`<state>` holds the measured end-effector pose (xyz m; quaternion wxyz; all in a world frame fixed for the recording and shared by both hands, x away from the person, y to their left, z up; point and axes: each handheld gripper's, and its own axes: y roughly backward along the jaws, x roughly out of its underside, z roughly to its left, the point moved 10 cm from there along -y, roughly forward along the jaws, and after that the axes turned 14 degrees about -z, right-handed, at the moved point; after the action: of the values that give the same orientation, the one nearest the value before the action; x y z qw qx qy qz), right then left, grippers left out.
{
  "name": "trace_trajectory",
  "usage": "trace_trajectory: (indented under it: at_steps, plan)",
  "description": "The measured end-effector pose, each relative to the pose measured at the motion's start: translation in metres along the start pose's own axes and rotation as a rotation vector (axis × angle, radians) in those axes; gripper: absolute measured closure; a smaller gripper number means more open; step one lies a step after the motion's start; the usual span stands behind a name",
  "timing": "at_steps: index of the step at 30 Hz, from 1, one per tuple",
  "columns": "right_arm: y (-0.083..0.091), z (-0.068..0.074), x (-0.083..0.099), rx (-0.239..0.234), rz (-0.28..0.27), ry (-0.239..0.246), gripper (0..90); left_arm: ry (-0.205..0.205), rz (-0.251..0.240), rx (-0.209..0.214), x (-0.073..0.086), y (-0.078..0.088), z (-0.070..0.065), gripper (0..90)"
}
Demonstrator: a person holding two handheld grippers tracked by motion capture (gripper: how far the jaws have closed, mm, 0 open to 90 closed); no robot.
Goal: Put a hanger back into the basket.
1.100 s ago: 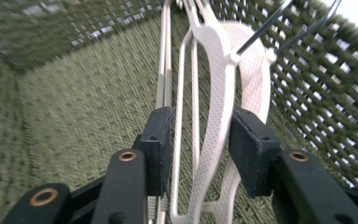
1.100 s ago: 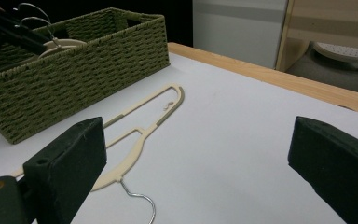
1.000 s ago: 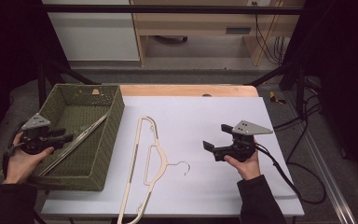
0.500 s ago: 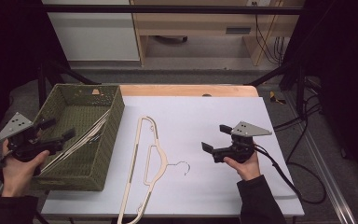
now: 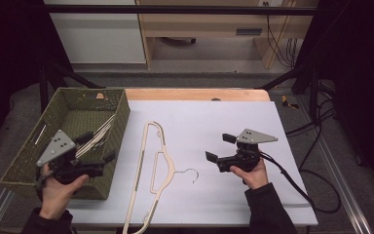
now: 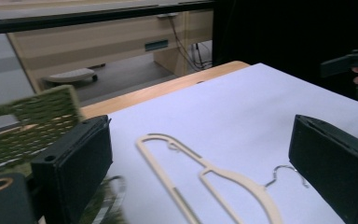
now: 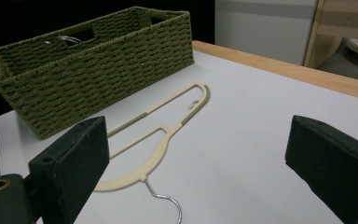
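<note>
the left gripper (image 5: 108,157) has just let go of a hanger (image 5: 95,136) in the basket (image 5: 121,114), its jaws opening wide and empty, and swings toward the hanger on the table (image 5: 158,168); the right gripper (image 5: 218,147) waits open and empty.

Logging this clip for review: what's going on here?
A person holds a gripper in each hand at a white table. The left gripper, jaws just opened and empty, sits by the green basket that holds hangers. One more hanger lies on the table. The right gripper hovers open beside it.
</note>
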<state>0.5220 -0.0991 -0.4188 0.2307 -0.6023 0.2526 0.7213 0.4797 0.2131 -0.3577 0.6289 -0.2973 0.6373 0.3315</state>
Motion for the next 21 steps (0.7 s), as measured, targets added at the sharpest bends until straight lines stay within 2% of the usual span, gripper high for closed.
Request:
trace_trajectory:
  at_steps: [5, 9, 12, 16, 21]
  plan:
    - [-0.002, 0.002, 0.003, -0.003, 0.002, 0.011, 7.2, 0.007, 0.022, 0.037, 0.016, -0.011, -0.025, 6.0]
    - [-0.006, 0.003, 0.008, 0.002, 0.032, 0.032, 8.2, -0.006, 0.063, 0.074, 0.037, -0.018, -0.044, 6.0]
    - [-0.010, 0.007, 0.013, -0.010, 0.047, 0.036, 8.8, 0.006, 0.088, 0.112, 0.052, -0.023, -0.057, 6.0]
    - [-0.015, 0.014, 0.018, -0.024, 0.072, 0.059, 12.7, 0.011, 0.109, 0.133, 0.066, -0.026, -0.064, 6.0]
    - [-0.023, 0.022, 0.021, -0.040, 0.068, 0.042, 17.7, 0.035, 0.127, 0.136, 0.083, -0.029, -0.066, 6.1]
